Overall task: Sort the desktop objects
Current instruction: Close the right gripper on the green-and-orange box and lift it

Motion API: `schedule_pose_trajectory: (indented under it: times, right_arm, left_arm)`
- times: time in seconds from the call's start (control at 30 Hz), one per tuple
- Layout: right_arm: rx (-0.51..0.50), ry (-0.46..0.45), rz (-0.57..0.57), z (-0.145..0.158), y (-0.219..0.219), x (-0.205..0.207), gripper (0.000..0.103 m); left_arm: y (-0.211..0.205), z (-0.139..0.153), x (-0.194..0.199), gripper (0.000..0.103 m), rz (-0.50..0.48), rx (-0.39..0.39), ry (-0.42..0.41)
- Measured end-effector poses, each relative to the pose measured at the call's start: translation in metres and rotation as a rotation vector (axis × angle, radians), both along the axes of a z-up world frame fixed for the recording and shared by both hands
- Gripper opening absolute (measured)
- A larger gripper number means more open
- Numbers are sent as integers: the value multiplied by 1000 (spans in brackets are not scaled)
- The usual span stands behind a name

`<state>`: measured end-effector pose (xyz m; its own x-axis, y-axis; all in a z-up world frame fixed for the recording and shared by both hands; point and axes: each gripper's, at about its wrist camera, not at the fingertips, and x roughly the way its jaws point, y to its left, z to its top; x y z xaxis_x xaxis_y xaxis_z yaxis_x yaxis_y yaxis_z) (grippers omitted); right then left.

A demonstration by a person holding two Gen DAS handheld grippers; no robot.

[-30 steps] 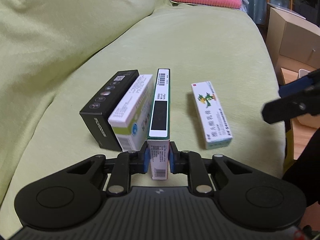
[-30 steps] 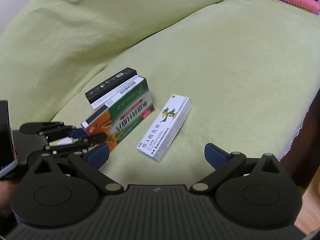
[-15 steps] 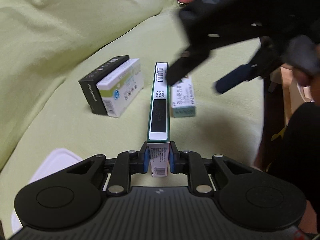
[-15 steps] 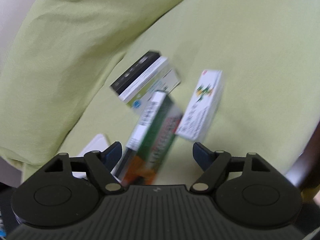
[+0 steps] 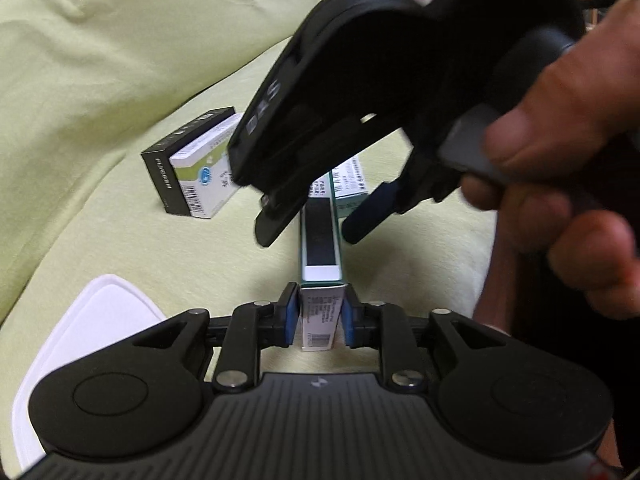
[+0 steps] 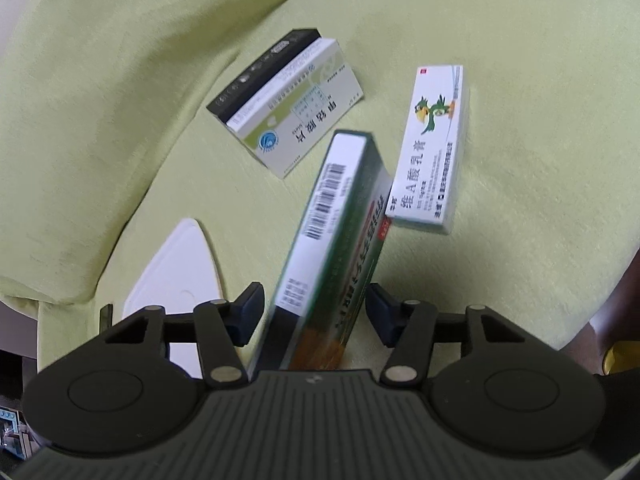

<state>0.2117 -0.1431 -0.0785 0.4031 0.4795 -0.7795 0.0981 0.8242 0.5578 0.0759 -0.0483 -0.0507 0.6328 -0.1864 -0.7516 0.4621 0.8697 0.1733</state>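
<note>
Swung in over the tall green cardboard medicine box [image 5: 321,236] since earlier: right claw [image 6: 316,312], open, straddling it untouching; left claw [image 5: 320,312] clamped on its near end, above the yellow-green sofa cushion [image 6: 520,120]

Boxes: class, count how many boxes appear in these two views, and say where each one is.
4. The green box is gripped in the left gripper; the black box and white-green box stand together on the sofa; the parrot box lies beside them. None seems hidden.
</note>
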Motion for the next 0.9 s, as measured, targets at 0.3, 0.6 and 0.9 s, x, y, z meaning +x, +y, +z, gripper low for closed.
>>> schedule_pose_trajectory:
  times: [0.3,0.6,0.9]
  right_arm:
    - [-38,7,13,-6,3,0,22]
    - [-76,-54,61,9,-1,-9,18]
    - [-129,-132,117,38,-11,-15,18]
  left_arm:
    - [12,-5,-5,34,-29,-14,47]
    - [22,-6,6,41,-39,-5,64]
    - [4,-12,10,41,-101,47,61]
